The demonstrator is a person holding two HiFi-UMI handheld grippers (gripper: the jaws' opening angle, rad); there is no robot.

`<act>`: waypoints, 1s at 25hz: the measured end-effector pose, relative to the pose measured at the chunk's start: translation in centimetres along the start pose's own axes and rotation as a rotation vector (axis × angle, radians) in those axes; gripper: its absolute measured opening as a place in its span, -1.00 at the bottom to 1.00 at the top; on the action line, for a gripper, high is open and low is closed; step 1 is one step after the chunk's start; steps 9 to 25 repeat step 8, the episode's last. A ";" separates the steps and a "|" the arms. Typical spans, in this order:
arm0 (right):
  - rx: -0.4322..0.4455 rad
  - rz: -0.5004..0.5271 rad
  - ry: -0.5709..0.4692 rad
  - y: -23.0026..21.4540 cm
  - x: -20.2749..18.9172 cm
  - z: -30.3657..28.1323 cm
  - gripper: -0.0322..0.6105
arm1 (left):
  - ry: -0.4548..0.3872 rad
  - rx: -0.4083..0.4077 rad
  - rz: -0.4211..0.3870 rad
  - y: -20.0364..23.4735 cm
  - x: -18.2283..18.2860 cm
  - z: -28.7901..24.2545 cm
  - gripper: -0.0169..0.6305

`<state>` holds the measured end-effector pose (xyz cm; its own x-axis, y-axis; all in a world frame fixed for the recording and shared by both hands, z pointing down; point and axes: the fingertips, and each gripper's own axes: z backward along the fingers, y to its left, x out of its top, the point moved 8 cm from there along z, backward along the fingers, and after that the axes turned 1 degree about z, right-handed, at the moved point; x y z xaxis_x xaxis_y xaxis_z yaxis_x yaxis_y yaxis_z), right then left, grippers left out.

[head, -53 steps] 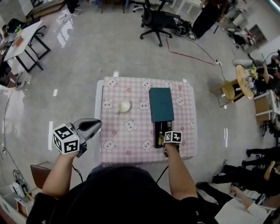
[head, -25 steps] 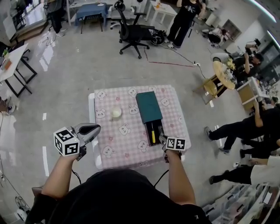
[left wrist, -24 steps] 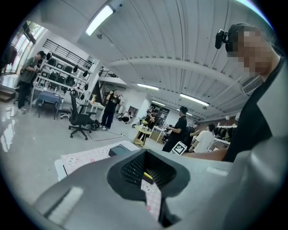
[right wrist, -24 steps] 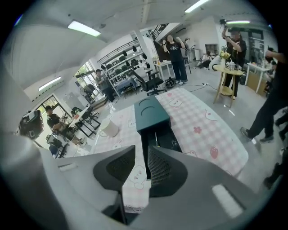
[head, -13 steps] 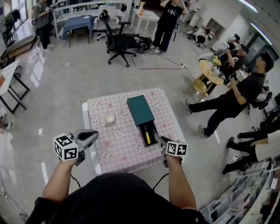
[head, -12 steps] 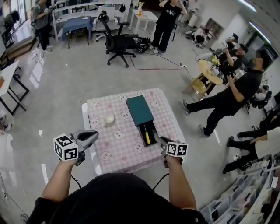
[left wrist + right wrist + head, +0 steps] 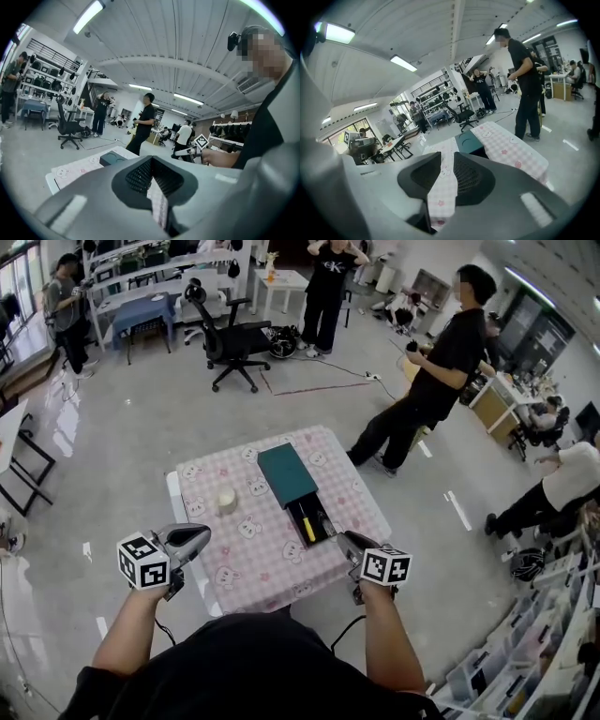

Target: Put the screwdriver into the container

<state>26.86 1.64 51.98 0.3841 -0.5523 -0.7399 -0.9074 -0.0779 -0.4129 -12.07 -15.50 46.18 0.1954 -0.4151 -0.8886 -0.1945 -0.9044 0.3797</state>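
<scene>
- Right gripper (image 7: 343, 539) hangs at the near edge of the table (image 7: 253, 559), just beside the open drawer, its jaws a narrow slit apart and holding nothing.
- Left gripper (image 7: 201, 533) waits off the table's left corner, tips together and empty.
- Screwdriver (image 7: 307, 527) already lies in the container (image 7: 284, 473) drawer, so the job looks done. Best to draw the right gripper straight back without nudging the drawer.

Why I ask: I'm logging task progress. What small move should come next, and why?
Probably just draw the right gripper clear of the table. The yellow screwdriver already lies inside the open container. The right gripper's jaws stand slightly apart with nothing between them, and the left gripper is shut and empty, so nothing seems left to place.
</scene>
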 end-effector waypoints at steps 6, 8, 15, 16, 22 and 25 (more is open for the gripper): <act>0.001 0.015 -0.069 1.4 -0.9 1.6 -0.55 | 0.017 -0.023 -0.016 0.5 -0.8 -0.2 -0.94; 0.009 0.024 -0.094 1.8 -1.3 2.1 -0.56 | 0.023 -0.028 -0.015 0.4 -1.3 -0.3 -0.94; 0.009 0.024 -0.094 1.8 -1.3 2.1 -0.56 | 0.023 -0.028 -0.015 0.4 -1.3 -0.3 -0.94; 0.009 0.024 -0.094 1.8 -1.3 2.1 -0.56 | 0.023 -0.028 -0.015 0.4 -1.3 -0.3 -0.94; 0.009 0.024 -0.094 1.8 -1.3 2.1 -0.56 | 0.023 -0.028 -0.015 0.4 -1.3 -0.3 -0.94; 0.009 0.024 -0.094 1.8 -1.3 2.1 -0.56 | 0.023 -0.028 -0.015 0.4 -1.3 -0.3 -0.94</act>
